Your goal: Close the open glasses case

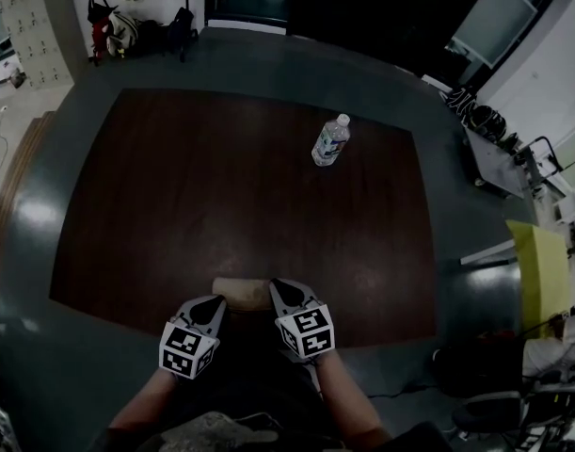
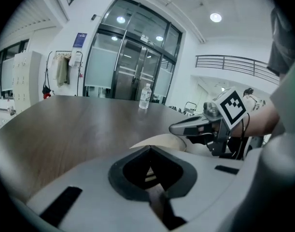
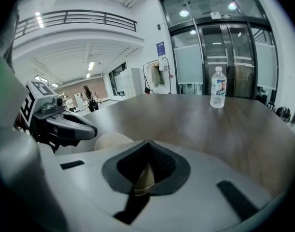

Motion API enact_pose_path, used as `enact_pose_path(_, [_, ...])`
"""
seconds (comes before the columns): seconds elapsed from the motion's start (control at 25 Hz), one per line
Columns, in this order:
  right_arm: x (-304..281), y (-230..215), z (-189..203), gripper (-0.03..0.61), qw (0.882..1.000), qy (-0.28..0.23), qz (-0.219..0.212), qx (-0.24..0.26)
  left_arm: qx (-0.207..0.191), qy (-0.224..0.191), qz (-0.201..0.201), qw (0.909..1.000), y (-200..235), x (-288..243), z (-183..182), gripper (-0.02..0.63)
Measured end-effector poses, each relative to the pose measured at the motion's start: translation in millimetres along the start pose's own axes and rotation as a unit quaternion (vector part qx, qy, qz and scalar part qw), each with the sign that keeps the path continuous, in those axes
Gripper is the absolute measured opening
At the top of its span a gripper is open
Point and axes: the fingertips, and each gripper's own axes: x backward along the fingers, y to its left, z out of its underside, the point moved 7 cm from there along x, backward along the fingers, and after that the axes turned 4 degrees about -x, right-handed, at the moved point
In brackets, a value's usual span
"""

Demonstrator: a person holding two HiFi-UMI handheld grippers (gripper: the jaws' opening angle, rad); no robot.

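A tan glasses case (image 1: 243, 293) lies across the near edge of the dark wooden table (image 1: 221, 196). Whether its lid is down I cannot tell. My left gripper (image 1: 217, 301) sits at the case's left end and my right gripper (image 1: 274, 286) at its right end. In the left gripper view the jaws (image 2: 148, 148) meet at their tips, with the case (image 2: 164, 141) just beyond them. The right gripper view shows the same: jaws (image 3: 146, 143) closed tip to tip, the case (image 3: 111, 140) ahead to the left. A tan patch shows through the gap behind each pair of tips.
A clear water bottle (image 1: 330, 140) with a white cap stands far back on the table, also in both gripper views (image 2: 145, 96) (image 3: 217, 87). Round the table is grey floor, with bags (image 1: 113, 28) at the back left and clutter at the right.
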Motion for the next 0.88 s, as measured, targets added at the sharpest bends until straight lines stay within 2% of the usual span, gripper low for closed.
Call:
enact_pose_path(0.2, [1,-1,7,-0.011,1.0,0.0,0.007,-0.014,-0.017,0.032,-0.009,0.9993,1,-12,10,0.009])
enact_pose_path(0.36, [3,1,9,-0.011,1.0,0.0,0.013,-0.005,-0.035,0.028,-0.009,0.999,0,-11,11,0.009])
enact_pose_path(0.6, [12,8,13,-0.011,1.0,-0.004,-0.001,-0.013,0.022,0.009,0.009,0.9997,4,-7,14,0.009])
enact_pose_path(0.8, [11,6,14,-0.011,1.0,-0.01,0.001,-0.027,-0.029,0.027,0.005,0.9992,2,-11,12,0.009])
enact_pose_path(0.88, [12,6,14,-0.011,0.999,-0.01,0.003,-0.031,-0.031,0.031,0.0,0.9991,0,-13,14,0.009])
